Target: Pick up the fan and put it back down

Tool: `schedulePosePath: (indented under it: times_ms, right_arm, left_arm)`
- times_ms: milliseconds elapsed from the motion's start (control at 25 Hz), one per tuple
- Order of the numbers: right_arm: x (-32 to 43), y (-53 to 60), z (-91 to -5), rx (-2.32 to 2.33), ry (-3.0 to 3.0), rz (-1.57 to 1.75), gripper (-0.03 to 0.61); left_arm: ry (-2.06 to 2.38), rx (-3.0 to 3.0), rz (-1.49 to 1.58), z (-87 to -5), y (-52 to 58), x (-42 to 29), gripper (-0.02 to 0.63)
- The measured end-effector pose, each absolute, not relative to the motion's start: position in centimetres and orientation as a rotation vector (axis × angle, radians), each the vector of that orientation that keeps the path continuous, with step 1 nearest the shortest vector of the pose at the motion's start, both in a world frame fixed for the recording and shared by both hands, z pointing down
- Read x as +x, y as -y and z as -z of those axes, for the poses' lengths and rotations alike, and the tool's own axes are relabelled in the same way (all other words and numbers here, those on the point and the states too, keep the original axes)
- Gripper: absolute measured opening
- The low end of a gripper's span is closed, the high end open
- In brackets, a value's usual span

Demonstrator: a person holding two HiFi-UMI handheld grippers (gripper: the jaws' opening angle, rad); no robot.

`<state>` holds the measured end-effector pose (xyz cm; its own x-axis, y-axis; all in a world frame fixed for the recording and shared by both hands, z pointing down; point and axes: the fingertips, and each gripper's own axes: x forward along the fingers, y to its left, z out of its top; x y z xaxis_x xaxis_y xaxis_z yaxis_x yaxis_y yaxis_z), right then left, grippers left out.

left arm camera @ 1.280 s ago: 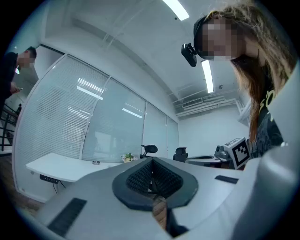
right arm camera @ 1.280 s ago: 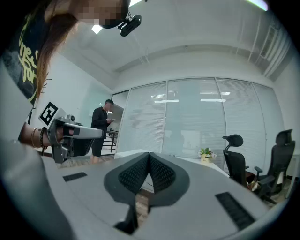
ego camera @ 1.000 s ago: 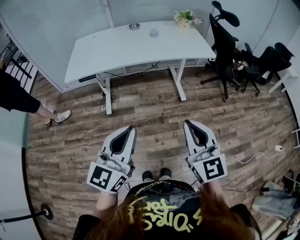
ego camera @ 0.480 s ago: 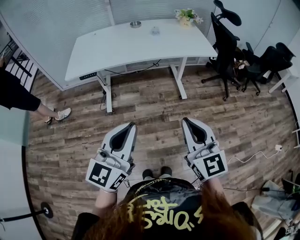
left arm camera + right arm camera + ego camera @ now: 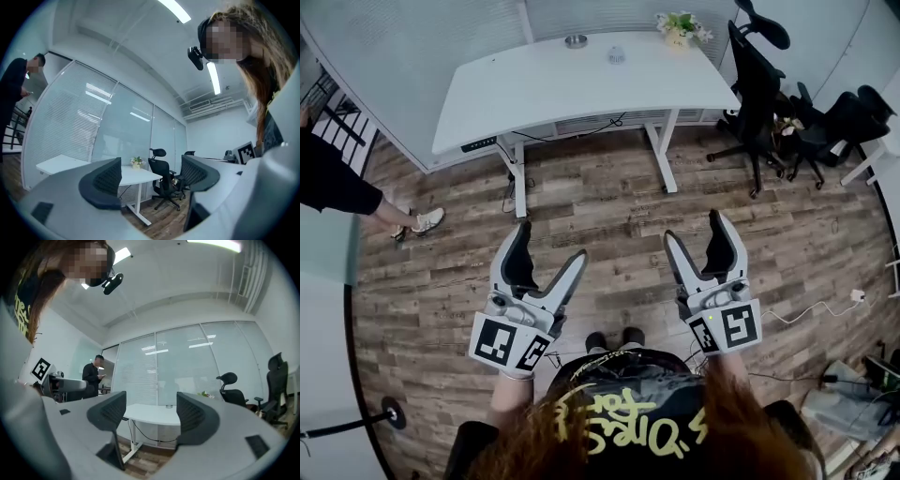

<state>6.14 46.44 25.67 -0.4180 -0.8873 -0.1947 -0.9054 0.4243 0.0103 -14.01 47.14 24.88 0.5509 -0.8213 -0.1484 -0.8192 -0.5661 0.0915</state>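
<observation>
Left tongs and right tongs — just sprung wide open — hold nothing.

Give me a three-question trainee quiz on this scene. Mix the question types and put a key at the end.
1. True or false: the grey plastic left claw and right claw are each clamped on an object.
2. What stands at the far right corner of the white curved-top desk? A) small pot of flowers B) laptop C) red mug
3. Fill in: in the head view, the black office chairs stand to the desk's ____.

Key:
1. False. Both claws are open. Their jaws have just been opening, with nothing between them.
2. A
3. right
</observation>
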Motion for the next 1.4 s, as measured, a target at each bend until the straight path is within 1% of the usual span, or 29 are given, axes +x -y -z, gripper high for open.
schedulePosePath:
  times_ms: [80, 200, 600, 1040, 1200, 1400]
  right_arm:
    - [6.6, -46.3, -25.6, -1.621, -2.509, -0.199, 0.322]
    - [6.3, -46.0, -26.0, -1.629, -2.528, -0.187, 0.327]
    - [4.5, -45.3, -27.8, -1.645, -2.564, -0.071, 0.327]
    - [1.6, -47.3, -29.6, -1.741, -2.545, -0.049, 0.327]
    - [1.6, -48.1, -30.0, -1.782, -2.533, -0.041, 0.327]
    - [2.5, -47.6, -30.6, -1.819, -2.523, -0.002, 0.327]
  left_arm:
    - [1.494, 2.738, 0.268, -25.0, -46.9, -14.6, 0.421]
    - [1.496, 2.730, 0.257, -25.3, -46.6, -14.7, 0.436]
    - [1.431, 2.754, 0.198, -25.9, -46.9, -15.9, 0.434]
    - [1.320, 2.778, 0.185, -27.7, -47.7, -18.7, 0.434]
    - [1.288, 2.771, 0.186, -28.5, -47.8, -19.0, 0.434]
    - [1.249, 2.802, 0.196, -28.1, -47.1, -17.8, 0.433]
